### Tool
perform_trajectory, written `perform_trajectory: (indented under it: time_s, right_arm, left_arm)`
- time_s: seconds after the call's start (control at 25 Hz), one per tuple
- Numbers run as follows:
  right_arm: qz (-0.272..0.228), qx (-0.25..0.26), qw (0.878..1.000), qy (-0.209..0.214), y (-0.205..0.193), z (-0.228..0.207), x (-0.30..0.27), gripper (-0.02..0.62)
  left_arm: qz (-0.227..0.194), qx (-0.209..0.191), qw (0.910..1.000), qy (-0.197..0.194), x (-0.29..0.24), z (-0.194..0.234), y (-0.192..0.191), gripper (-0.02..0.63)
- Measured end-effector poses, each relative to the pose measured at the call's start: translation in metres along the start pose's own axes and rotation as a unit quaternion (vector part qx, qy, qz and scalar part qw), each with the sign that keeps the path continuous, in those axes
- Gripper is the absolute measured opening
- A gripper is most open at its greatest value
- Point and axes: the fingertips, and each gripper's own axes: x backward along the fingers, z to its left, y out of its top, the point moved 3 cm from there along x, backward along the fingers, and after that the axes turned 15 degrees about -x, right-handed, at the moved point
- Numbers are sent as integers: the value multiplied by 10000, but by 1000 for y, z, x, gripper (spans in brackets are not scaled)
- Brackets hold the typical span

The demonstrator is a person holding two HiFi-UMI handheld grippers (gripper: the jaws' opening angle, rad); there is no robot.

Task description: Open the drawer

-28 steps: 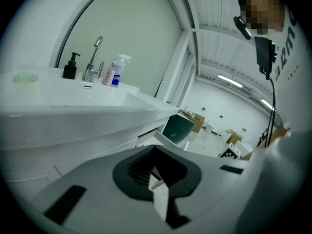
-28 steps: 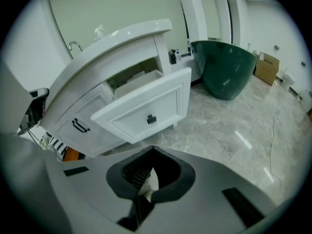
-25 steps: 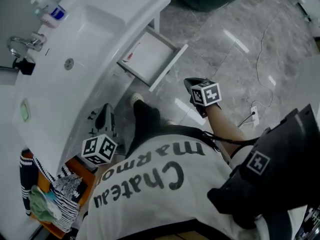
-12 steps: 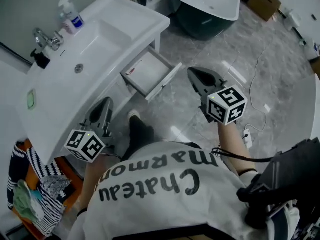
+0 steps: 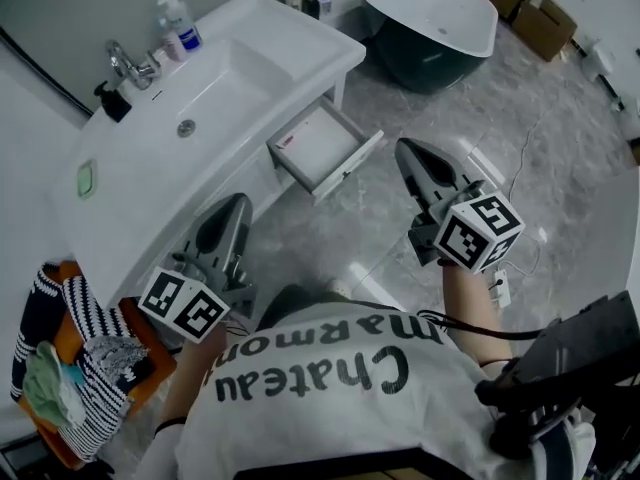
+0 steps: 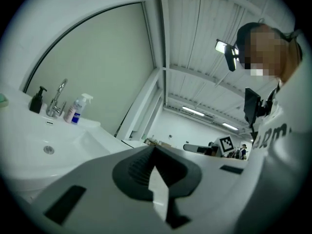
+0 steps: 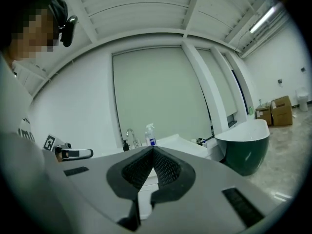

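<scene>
The white drawer [image 5: 322,146] of the vanity [image 5: 130,218] stands pulled out under the sink, with its flat bottom showing. My left gripper [image 5: 238,200] is held up in front of the vanity's edge, left of the drawer and apart from it, shut with nothing in it. In the left gripper view its tips [image 6: 155,147] meet and point level over the basin. My right gripper [image 5: 403,146] hangs to the right of the drawer's front panel without touching it, shut and empty. Its tips [image 7: 152,149] are closed in the right gripper view.
On the vanity are a basin [image 5: 215,88], a tap [image 5: 130,65], a spray bottle [image 5: 180,33] and a dark dispenser [image 5: 112,101]. A dark green bathtub [image 5: 430,18] and cardboard boxes [image 5: 530,8] stand behind. An orange basket with striped cloth [image 5: 70,368] sits at left, a power strip [image 5: 500,288] at right.
Both grippers have risen from near the floor to about vanity height, the right one more. The drawer stays open. Both stay shut.
</scene>
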Motion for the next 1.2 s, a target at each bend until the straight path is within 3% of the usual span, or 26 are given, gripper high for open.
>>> perform_trajectory:
  time_s: [0.32,0.52,0.84,1.2]
  right_arm:
    - [48,19,9985,-547,-24,45,21,6]
    - [59,223,9962,-841,-34,68,27,6]
    - [11,258,9938,-1079,-53,85,38,6]
    - [-30,289,9929,-1153,-59,92,41,6]
  left_arm:
    - [299,-159,9973,-654,26,4,13,9]
    - [331,-154,9961,-798,35,15,12,9]
    - [268,-305,9946,-954,48,13,9,9]
    - [180,-347,9961,-786,59,24,5,8]
